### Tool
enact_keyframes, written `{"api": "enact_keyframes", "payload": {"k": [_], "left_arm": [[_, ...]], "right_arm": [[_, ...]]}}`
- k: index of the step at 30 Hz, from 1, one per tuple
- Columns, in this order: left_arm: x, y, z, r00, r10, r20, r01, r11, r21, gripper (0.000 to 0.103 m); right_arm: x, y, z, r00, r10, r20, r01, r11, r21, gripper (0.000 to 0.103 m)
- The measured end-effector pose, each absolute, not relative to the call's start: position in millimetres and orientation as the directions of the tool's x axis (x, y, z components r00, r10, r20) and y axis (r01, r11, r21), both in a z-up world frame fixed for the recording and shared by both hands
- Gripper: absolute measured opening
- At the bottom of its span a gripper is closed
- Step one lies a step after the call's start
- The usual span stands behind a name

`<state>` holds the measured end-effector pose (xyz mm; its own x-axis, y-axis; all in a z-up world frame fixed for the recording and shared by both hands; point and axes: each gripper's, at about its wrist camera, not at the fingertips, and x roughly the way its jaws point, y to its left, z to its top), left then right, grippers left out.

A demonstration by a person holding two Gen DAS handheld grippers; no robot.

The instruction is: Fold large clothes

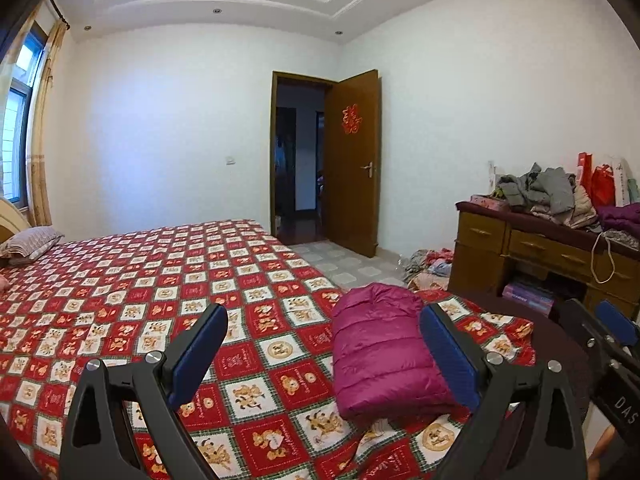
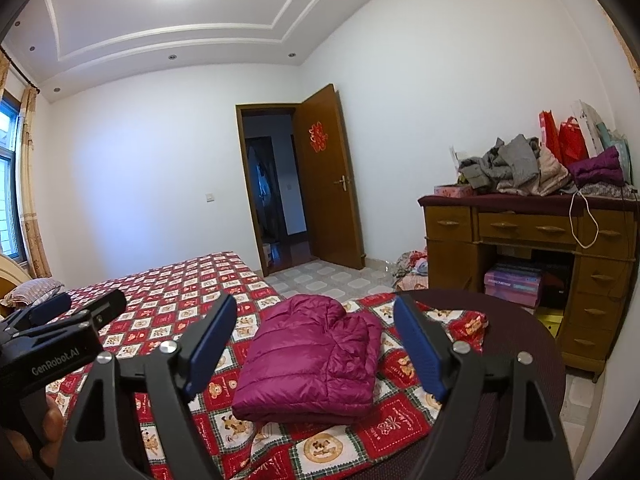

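A magenta puffer jacket (image 1: pixel 380 356) lies folded into a compact bundle on the red bear-print bedspread (image 1: pixel 140 280), near the bed's foot corner. My left gripper (image 1: pixel 324 344) hovers just short of it, jaws open and holding nothing; its right blue pad (image 1: pixel 448 356) overlaps the jacket's right side in the view. In the right wrist view the jacket (image 2: pixel 316 360) lies straight ahead between the wide-open fingers of my right gripper (image 2: pixel 316 340), which touch nothing. The left gripper (image 2: pixel 60 320) shows at that view's left edge, held by a hand (image 2: pixel 48 428).
A wooden desk (image 2: pixel 520 224) at the right carries a heap of clothes (image 2: pixel 516 168) and red bags (image 2: pixel 560 140). More clothes (image 2: pixel 412 264) lie on the tiled floor. An open brown door (image 2: pixel 328 184) stands ahead. A pillow (image 1: pixel 32 240) lies far left. A dark rounded surface (image 2: pixel 512 344) borders the bed corner.
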<state>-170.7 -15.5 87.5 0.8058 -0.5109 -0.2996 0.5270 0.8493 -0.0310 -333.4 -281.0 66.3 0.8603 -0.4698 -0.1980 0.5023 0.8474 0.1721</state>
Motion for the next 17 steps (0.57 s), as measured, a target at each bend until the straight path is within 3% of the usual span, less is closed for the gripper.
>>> {"api": "enact_keyframes", "payload": {"k": [17], "left_arm": [[-165.3, -13.0, 81.6, 0.817, -0.481, -0.317, 0.503, 0.864, -0.016, 0.097]], "right_arm": [[-326.6, -288.3, 64.5, 0.858, -0.461, -0.226, 0.502, 0.846, 0.18, 0.083]]}}
